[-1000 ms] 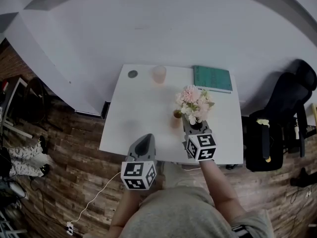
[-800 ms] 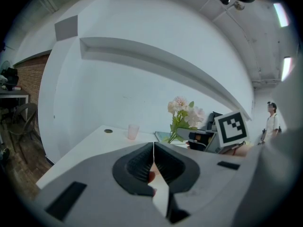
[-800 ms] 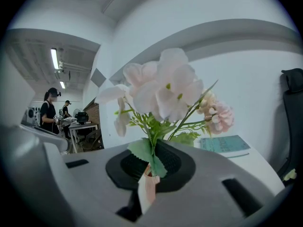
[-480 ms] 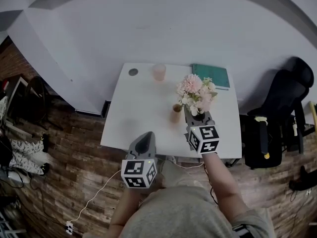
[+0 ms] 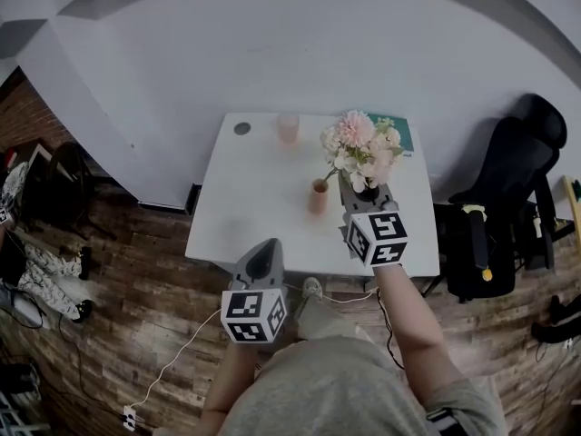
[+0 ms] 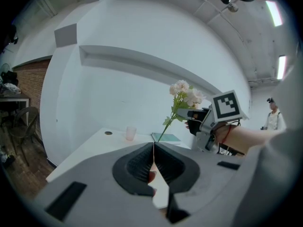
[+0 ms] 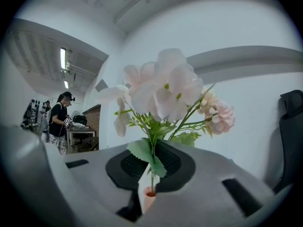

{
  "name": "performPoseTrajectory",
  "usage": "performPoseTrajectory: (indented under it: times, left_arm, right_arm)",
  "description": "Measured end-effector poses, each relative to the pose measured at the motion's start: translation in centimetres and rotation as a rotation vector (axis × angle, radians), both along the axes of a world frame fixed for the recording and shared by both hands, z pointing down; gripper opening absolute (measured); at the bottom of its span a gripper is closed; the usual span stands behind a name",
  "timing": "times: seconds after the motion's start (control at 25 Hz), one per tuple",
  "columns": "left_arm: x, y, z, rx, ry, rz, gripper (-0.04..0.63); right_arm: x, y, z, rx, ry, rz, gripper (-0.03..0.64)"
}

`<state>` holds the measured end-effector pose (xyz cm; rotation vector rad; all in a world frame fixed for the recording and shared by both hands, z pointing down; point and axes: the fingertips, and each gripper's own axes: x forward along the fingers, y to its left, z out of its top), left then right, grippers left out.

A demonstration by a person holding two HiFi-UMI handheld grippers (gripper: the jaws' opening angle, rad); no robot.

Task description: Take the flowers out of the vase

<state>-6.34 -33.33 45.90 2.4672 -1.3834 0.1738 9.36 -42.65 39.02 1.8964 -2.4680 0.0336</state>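
flowers, a pale pink and white bunch with green leaves, are pinched by the stems in the right gripper, whose jaws are pressed close on them just under the blooms. the bunch is held up over the far right part of the white table, in front of a teal book that it mostly hides. a thin green stem slants down and left to the small orange vase, which stands upright on the table just left of the gripper. in the right gripper view the stem's lower end meets the vase's mouth; whether it is inside cannot be told.

the left gripper is held off the near table edge, well apart from the vase, its jaws pressed together with nothing between them.

at the far edge stand a pink cup and a small dark disc. a black office chair sits right of the table.
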Motion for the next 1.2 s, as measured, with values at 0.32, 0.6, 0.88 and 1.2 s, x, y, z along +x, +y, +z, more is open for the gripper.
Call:
performPoseTrajectory:
  times: [0.32,0.6,0.88,1.2]
  left_arm:
    - [-0.7,3.0,-1.0,0.016,0.001,0.001,0.008]
    - [-1.0,6.0,-1.6,0.031,0.001,0.003,0.008]
    - [-1.1,8.7,-1.8,0.035,0.003,-0.002,0.008]
    - [-0.9,11.0,-2.2,0.049,0.005,-0.01,0.008]
  right_arm:
    - [-0.6,3.2,-3.0,0.056,0.006,0.004,0.021]
    - [-1.2,7.3,-4.1,0.081,0.016,0.008,0.021]
    - [-1.5,11.9,-3.6,0.078,0.023,0.006,0.021]
    - [-1.5,16.6,-2.3,0.064,0.005,0.005,0.021]
